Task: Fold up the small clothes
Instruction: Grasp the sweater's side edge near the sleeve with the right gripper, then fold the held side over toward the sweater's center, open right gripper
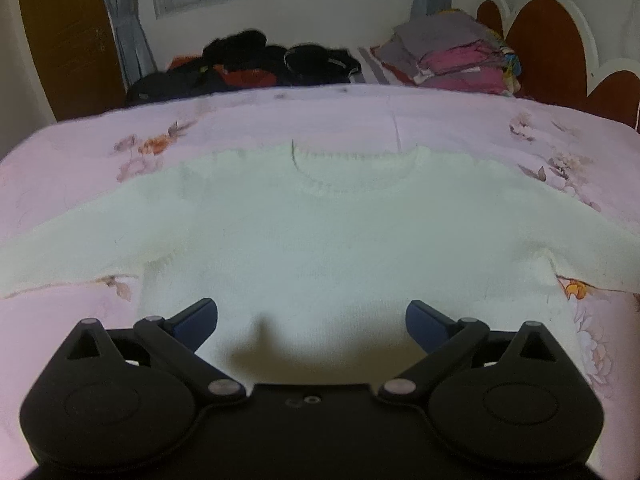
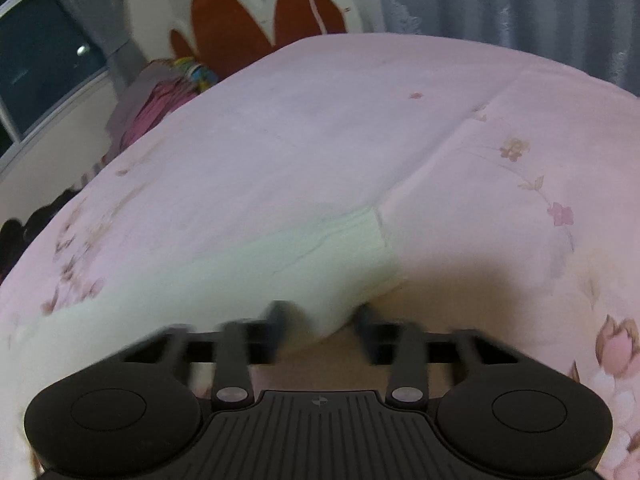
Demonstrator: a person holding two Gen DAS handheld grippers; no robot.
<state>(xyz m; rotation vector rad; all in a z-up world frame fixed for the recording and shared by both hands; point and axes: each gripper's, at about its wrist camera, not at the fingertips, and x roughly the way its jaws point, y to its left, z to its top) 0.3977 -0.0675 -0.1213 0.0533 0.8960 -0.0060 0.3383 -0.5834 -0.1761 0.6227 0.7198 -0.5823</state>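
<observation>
White knit sweater (image 1: 320, 240) flat on bed (sleeves outspread).

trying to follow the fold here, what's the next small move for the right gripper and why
Probably lift the sleeve and carry it inward over the sweater's body. The right gripper has sleeve fabric bunched between its narrowed fingers, while the sweater lies spread flat on the pink bedspread with both sleeves out. The left gripper hangs open over the hem, holding nothing.
</observation>
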